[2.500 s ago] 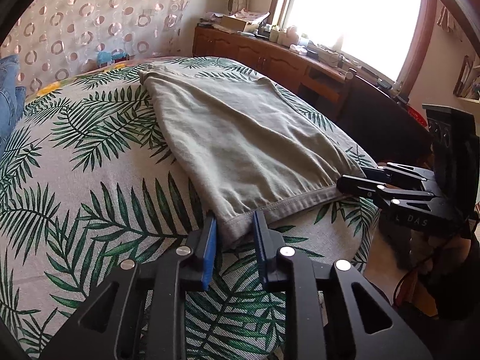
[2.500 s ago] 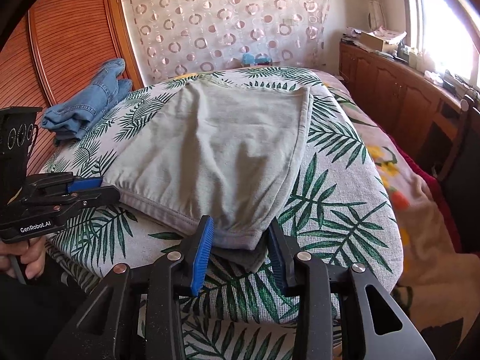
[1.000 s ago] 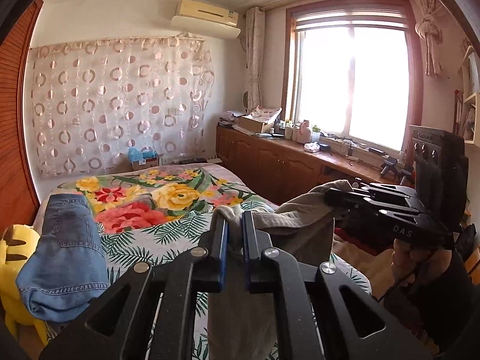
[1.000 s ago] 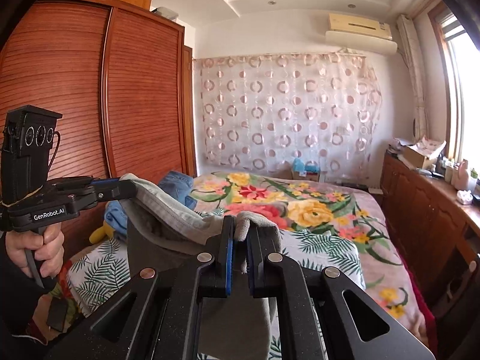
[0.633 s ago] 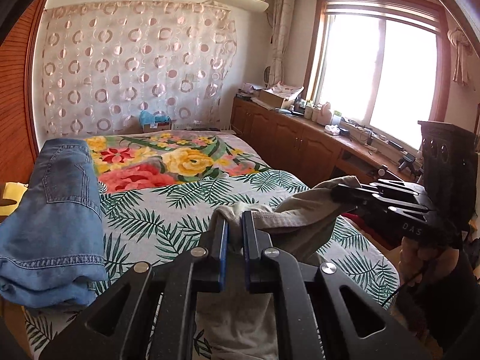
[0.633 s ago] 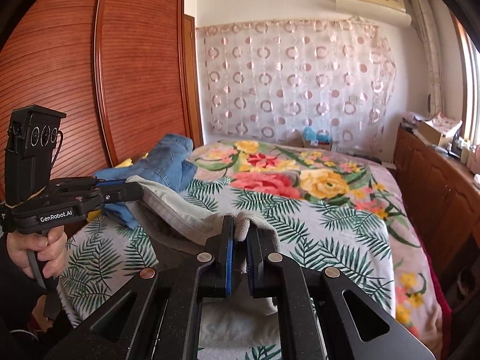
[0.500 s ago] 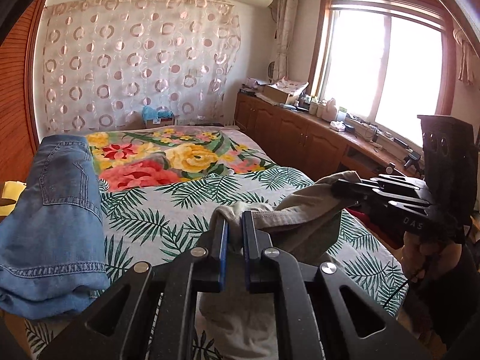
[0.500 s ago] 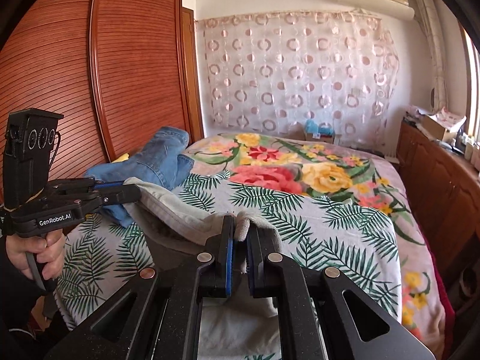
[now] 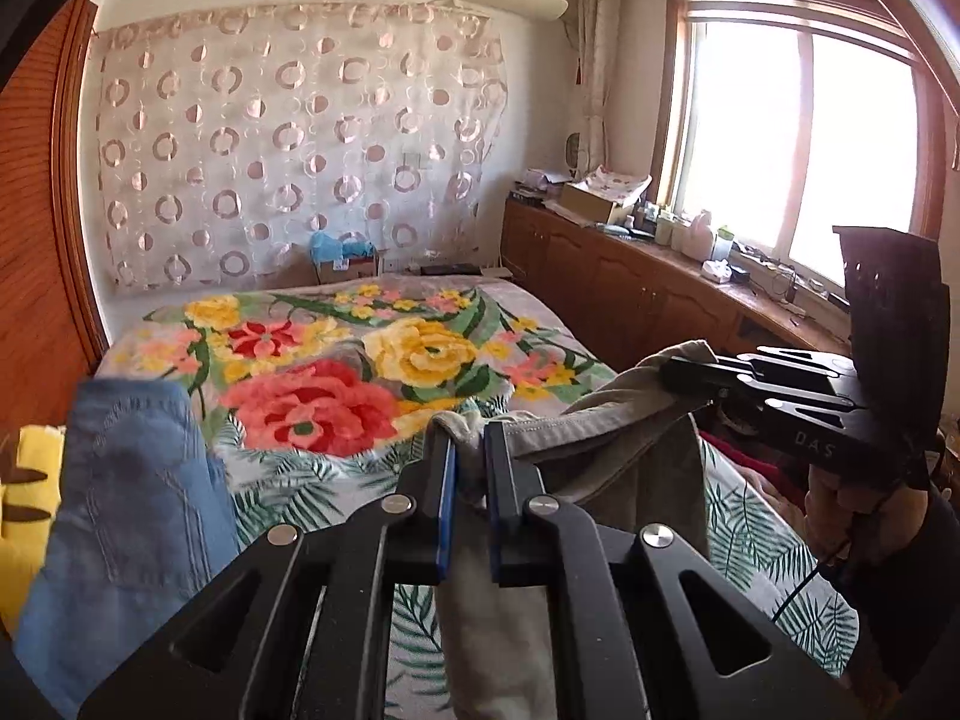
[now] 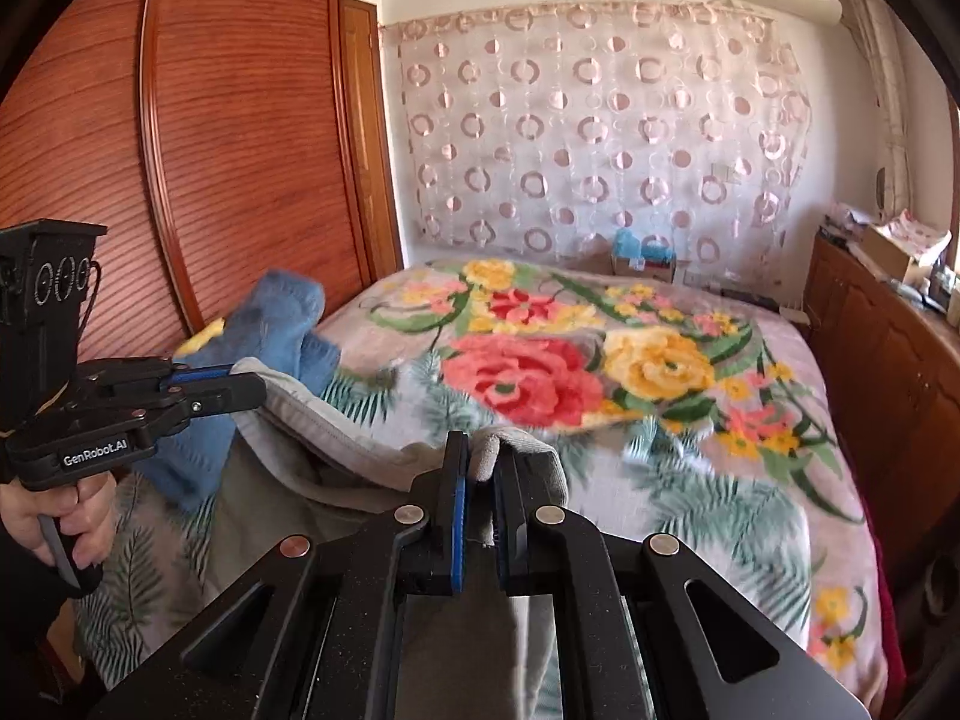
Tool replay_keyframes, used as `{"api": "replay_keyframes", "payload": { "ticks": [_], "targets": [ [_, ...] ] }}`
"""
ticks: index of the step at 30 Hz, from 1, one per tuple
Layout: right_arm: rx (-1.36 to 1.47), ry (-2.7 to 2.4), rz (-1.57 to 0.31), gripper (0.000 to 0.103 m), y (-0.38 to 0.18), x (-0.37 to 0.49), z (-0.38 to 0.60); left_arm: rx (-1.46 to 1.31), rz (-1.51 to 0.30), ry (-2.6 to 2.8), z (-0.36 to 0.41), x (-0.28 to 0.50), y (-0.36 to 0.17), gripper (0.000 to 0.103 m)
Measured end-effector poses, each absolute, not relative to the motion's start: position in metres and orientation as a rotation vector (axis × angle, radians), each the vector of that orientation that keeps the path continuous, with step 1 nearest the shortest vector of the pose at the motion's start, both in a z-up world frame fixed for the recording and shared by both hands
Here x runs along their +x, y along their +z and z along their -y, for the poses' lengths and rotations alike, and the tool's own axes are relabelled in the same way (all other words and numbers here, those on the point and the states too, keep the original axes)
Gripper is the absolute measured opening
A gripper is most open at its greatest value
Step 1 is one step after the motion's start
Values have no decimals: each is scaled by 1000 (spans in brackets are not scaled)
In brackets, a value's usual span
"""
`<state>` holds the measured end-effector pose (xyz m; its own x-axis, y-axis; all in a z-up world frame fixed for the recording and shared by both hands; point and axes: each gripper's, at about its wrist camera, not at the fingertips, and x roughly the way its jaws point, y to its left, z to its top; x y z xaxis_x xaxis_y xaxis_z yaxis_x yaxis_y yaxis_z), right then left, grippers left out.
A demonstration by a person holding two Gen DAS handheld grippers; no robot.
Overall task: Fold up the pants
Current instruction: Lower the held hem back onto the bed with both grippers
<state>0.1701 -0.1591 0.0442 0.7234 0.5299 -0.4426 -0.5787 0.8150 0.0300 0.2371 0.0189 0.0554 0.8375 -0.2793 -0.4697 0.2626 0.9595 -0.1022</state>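
The grey-beige pants (image 9: 606, 450) hang in the air between my two grippers, above the near end of the bed. My left gripper (image 9: 467, 438) is shut on one corner of the pants' edge; it also shows in the right wrist view (image 10: 240, 387). My right gripper (image 10: 483, 456) is shut on the other corner of the pants (image 10: 336, 444); it also shows in the left wrist view (image 9: 678, 369). The cloth sags between the two grips and drapes down below both. The lower part of the pants is hidden behind the gripper bodies.
The bed (image 9: 336, 354) has a flower and palm-leaf cover. Folded blue jeans (image 9: 132, 480) lie on its left side, beside a yellow item (image 9: 24, 480). A wooden wardrobe (image 10: 240, 150) stands to the left, and a wooden cabinet (image 9: 630, 294) under the window to the right.
Both grippers closed on the pants' near edge and lifted it off the bed. In the last half second both views tilt slightly upward; the pants stay held up between the grippers.
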Motion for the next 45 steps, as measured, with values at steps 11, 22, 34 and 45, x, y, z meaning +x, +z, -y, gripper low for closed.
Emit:
{"api": "replay_keyframes", "payload": {
  "ticks": [11,22,34,45],
  "targets": [
    [-126,588,-273,7,134,162,146,7,-437,-268,-26,216,88,9],
    [-171,619,-521,7,58,120,127,-35,-651,-299,-20,164,-19,9],
    [-158,612,-615,7,55,82,134,-46,-677,-321,-14,110,-34,9],
    [-97,625,-641,7,30,56,155,-30,-709,-331,-13,68,-50,9]
  ]
}}
